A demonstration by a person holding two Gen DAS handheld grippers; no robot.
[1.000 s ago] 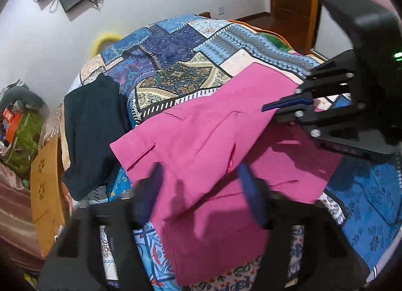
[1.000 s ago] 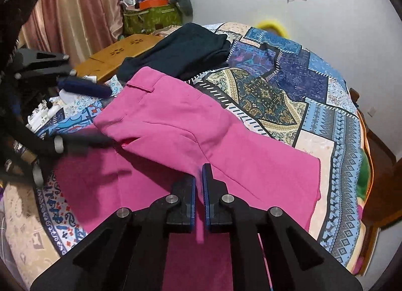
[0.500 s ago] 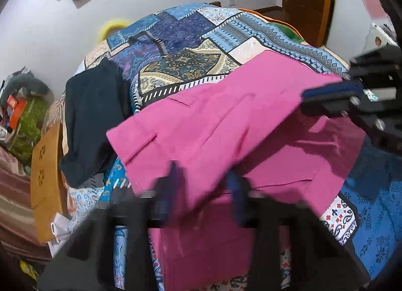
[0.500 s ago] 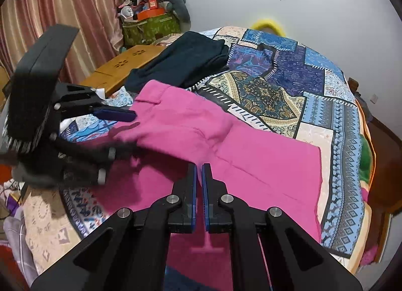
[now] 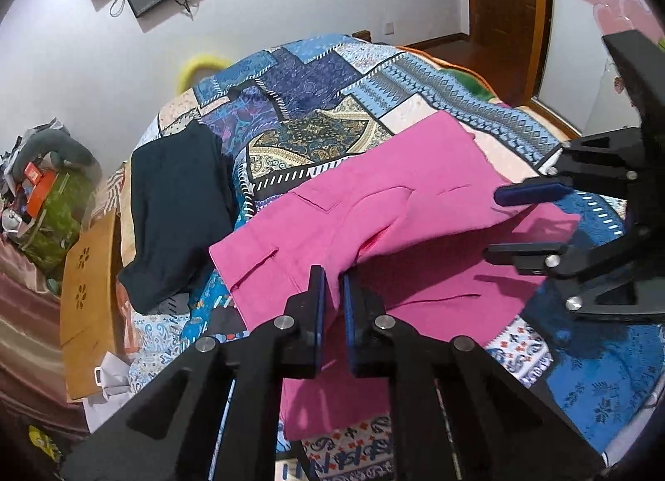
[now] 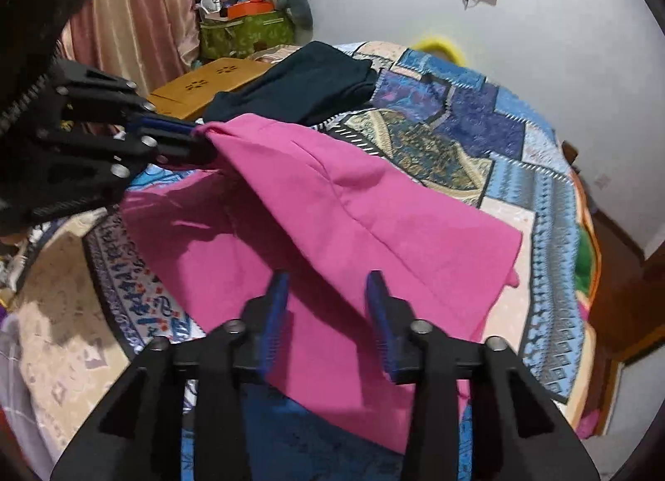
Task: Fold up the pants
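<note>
Pink pants (image 5: 386,210) lie across the patchwork bed (image 5: 316,77), one layer lifted and doubled over the other, so the fold is mid-way. Left hand-held gripper (image 5: 331,306) is clamped on the waistband-side edge, pads (image 5: 318,302) nearly touching w/ cloth betw. them; seen from the right wrist it holds that corner off the bed. Right hand-held gripper (image 6: 327,314) is spread wide, nothing in it, just over the leg end. Dark garment (image 5: 178,206) sits beside the pants. Next, prob.: left carries its edge across & lays it flat; right re-pinches or smooths the hem.
</note>
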